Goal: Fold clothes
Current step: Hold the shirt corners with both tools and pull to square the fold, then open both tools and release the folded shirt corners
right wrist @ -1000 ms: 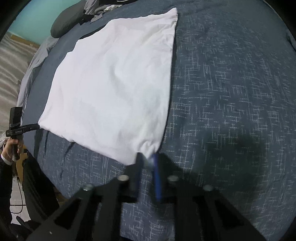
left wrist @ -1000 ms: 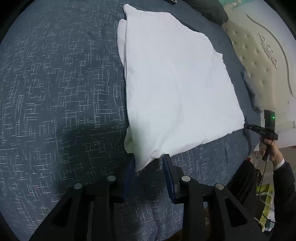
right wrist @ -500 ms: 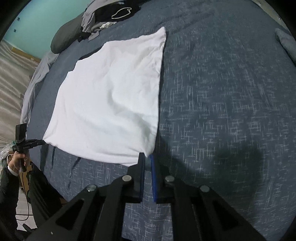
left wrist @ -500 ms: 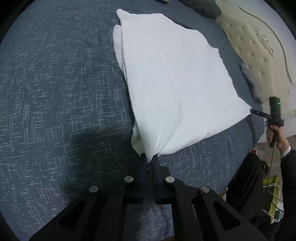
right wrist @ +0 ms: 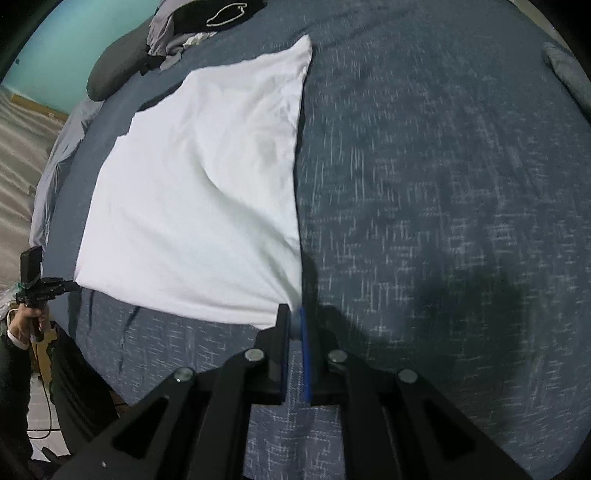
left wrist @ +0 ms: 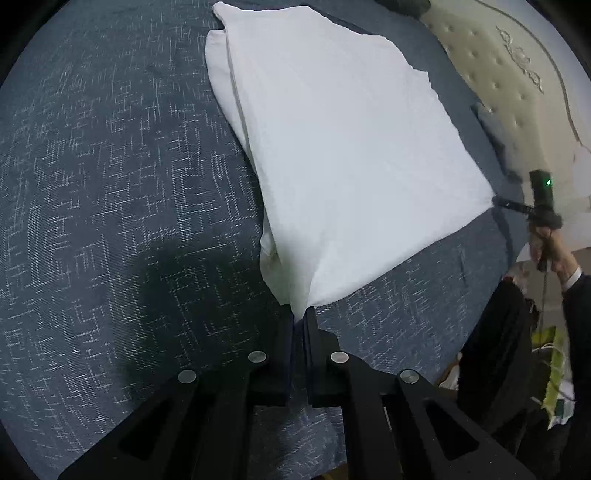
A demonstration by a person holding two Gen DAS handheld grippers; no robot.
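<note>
Left gripper (left wrist: 300,317) now pinched tight on one near corner of the soft white folded shirt (left wrist: 343,155), right gripper (right wrist: 293,317) on the other. Lying flat on the dark blue bed (left wrist: 92,184). Ready to lift and fold.

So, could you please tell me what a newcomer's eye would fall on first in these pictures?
The white garment stands out first, spread bright across the dark blue speckled bedspread. Next come the two black tools, the left tool and the right tool, each shut on a near corner of the garment. Beyond that, a heap of dark clothes sits at the bed's far edge in the right wrist view.
</note>
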